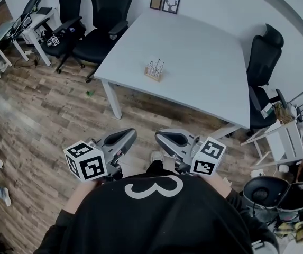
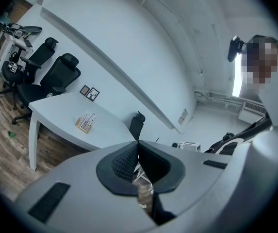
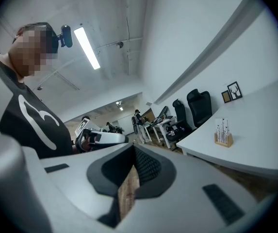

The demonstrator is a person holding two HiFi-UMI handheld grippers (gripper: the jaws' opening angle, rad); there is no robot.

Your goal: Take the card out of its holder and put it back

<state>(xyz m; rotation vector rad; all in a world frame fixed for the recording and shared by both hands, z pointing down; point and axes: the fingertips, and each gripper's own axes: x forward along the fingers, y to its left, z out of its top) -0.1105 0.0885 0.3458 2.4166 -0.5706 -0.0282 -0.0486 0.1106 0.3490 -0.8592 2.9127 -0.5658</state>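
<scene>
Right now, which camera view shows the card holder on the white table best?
The head view: the card holder stands whole and unobstructed on the table. The left gripper view shows it small, at the left; the right gripper view shows it small, from the side, at the right.

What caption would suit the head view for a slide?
The left gripper and right gripper, both shut, held short of the table bearing the card holder.

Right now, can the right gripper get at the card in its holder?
Probably not. The right gripper is shut at the person's chest; the card holder stands far off on the white table. Nothing blocks the way, but they must step closer.
</scene>
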